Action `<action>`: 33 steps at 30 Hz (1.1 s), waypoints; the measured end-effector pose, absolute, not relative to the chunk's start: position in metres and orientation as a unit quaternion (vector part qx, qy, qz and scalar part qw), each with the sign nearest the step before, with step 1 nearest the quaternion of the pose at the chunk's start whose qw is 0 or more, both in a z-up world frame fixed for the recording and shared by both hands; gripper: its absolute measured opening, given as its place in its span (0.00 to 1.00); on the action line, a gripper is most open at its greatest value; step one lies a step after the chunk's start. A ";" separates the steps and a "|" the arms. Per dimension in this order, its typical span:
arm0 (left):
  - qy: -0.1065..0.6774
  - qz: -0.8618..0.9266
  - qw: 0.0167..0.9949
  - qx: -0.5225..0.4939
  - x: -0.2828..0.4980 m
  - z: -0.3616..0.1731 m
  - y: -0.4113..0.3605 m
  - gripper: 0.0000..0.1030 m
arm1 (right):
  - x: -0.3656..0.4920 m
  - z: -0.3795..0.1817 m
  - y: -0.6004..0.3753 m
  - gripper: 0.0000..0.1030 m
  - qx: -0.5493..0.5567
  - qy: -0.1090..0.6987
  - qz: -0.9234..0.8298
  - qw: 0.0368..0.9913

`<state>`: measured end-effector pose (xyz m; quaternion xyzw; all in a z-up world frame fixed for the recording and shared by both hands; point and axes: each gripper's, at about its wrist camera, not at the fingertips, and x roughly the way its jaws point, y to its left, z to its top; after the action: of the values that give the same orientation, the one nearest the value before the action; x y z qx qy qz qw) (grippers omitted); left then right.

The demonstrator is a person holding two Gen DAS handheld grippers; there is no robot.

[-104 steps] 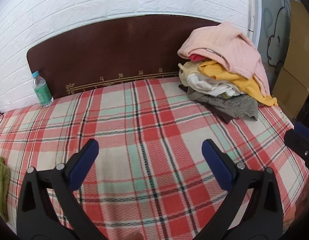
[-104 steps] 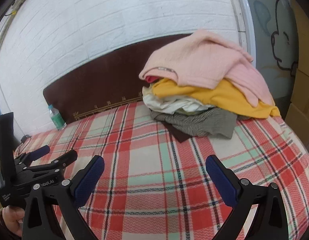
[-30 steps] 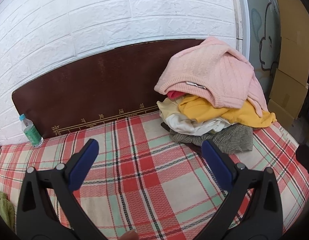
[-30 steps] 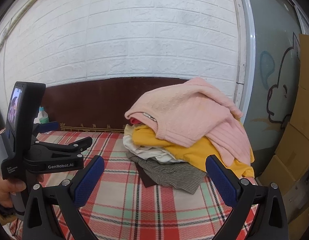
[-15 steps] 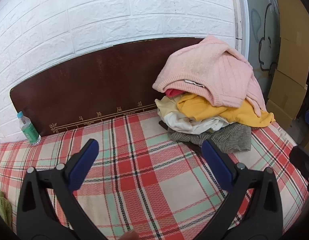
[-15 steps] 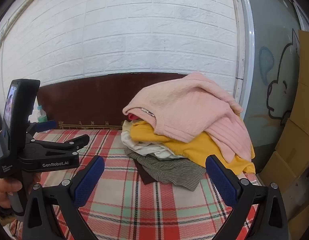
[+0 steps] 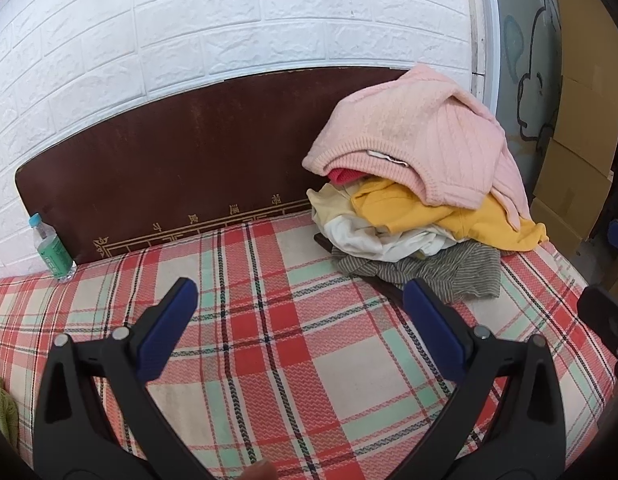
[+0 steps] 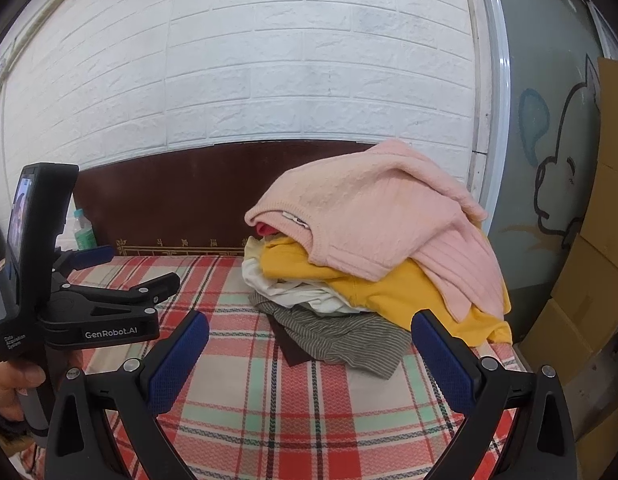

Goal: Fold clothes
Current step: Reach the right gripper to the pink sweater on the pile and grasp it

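A heap of clothes sits at the far right of the plaid bed (image 7: 269, 344). A pink knit sweater (image 7: 413, 148) (image 8: 373, 216) lies on top, over a yellow garment (image 7: 437, 216) (image 8: 373, 284), white cloth (image 7: 373, 240) and a grey striped garment (image 7: 429, 272) (image 8: 341, 336). My left gripper (image 7: 297, 320) is open and empty above the bed, left of the heap; it also shows in the right wrist view (image 8: 121, 268). My right gripper (image 8: 309, 348) is open and empty, just in front of the heap.
A dark brown headboard (image 7: 181, 168) stands against a white brick wall. A water bottle (image 7: 51, 248) stands at the bed's far left. A green cloth (image 7: 1, 404) lies at the left edge. Cardboard boxes (image 8: 589, 280) stand right of the bed.
Both grippers have drifted a little to the right and closer to the heap. Both stay open and empty.
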<state>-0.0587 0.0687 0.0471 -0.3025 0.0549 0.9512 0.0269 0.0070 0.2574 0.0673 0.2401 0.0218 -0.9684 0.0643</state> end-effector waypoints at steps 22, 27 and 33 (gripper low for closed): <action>0.045 0.944 -0.011 -0.326 -0.149 0.023 0.035 1.00 | -0.195 -0.006 0.235 0.56 0.321 0.194 -0.927 0.020; 0.037 0.950 -0.010 -0.309 -0.153 0.022 0.025 1.00 | -0.166 0.023 0.250 0.18 0.251 0.180 -0.951 0.022; 0.058 0.952 -0.003 -0.302 -0.172 0.020 0.035 1.00 | -0.170 0.026 0.270 0.23 0.254 0.169 -0.952 0.015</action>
<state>-0.1716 0.0347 0.0201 -0.3017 0.0582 0.9516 -0.0033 -0.1699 0.2698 0.0256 0.2541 0.1694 -0.9521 0.0154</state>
